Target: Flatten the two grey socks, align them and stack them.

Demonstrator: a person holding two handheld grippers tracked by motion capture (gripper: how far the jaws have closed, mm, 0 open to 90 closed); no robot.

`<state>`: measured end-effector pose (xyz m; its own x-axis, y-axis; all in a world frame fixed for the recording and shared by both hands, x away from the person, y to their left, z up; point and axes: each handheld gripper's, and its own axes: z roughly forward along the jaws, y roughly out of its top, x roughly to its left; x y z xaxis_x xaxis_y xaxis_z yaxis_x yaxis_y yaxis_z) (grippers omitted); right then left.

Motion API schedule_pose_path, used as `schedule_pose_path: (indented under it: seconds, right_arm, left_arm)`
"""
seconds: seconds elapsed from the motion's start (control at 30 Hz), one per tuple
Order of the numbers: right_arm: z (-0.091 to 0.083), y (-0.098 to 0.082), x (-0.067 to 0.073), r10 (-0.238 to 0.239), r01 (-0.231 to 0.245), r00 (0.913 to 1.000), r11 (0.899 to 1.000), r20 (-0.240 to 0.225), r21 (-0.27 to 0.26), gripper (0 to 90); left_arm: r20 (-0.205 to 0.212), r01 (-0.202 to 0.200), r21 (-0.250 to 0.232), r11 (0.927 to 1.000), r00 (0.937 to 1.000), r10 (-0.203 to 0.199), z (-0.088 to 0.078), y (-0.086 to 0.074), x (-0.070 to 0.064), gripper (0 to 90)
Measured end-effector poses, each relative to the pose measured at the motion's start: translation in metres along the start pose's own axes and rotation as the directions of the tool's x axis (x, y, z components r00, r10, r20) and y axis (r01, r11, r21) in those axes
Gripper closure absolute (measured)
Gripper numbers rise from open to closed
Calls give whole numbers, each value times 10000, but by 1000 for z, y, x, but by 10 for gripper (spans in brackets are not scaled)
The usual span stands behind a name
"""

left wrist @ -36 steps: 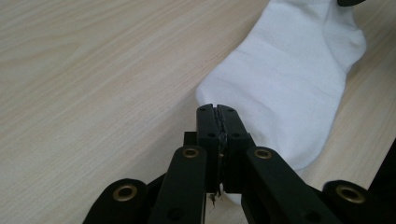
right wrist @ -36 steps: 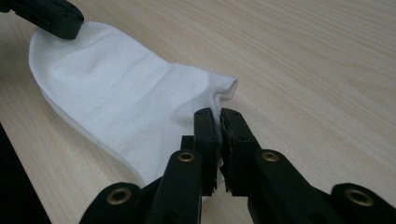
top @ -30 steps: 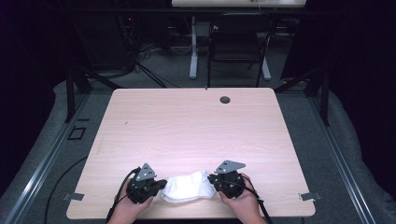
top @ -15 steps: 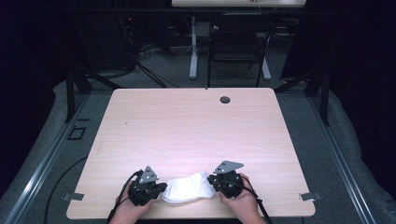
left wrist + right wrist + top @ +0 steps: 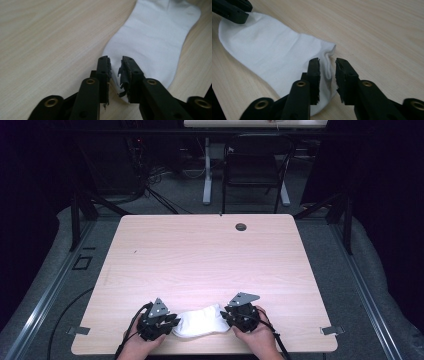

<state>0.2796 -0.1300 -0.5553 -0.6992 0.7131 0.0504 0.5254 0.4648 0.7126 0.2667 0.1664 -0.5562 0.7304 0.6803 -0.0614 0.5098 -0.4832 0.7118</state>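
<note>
High view: at the counter's [image 5: 210, 255] near edge the white sock [image 5: 201, 322] lies flat, long axis left to right, between the left gripper [image 5: 170, 324] and right gripper [image 5: 227, 316]. Both grippers' jaws have just been opening; each pair stands slightly parted astride one sock end, pads clear of the cloth. Farther off sits a dark grommet [image 5: 241, 226].

Both tongs, left tongs [image 5: 167, 322] and right tongs [image 5: 228, 316], are black, each topped with a grey three-cornered plate. Brass-ringed rivets mark the jaw links; pad linings ragged. Black cables trail from each.
</note>
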Motion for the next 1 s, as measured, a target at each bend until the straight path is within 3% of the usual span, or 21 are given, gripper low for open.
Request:
schedule_pose_path:
  seconds: [0.13,0.3,0.43,0.57,1.0]
  right_arm:
    - [-8,3,1,135,-126,9998,9979,140,-630,674]
    - [-10,6,9,-115,111,9999,9953,-36,-960,663]
    - [-3,4,15,-418,402,9988,9971,-244,-641,642]
    - [3,2,18,-700,690,9973,9968,-227,-412,627]
    - [16,-6,17,-707,718,9970,9967,-308,378,623]
  left_arm:
    - [33,-34,-444,9990,10000,36,-3,6,-3,695]
    - [241,-321,-222,9992,9992,326,2,6,-12,663]
    - [291,-492,51,9988,9984,490,5,2,-16,627]
    - [414,-334,155,9993,9986,327,7,-3,-17,585]
    - [464,-367,548,9978,9983,341,11,-13,-15,563]
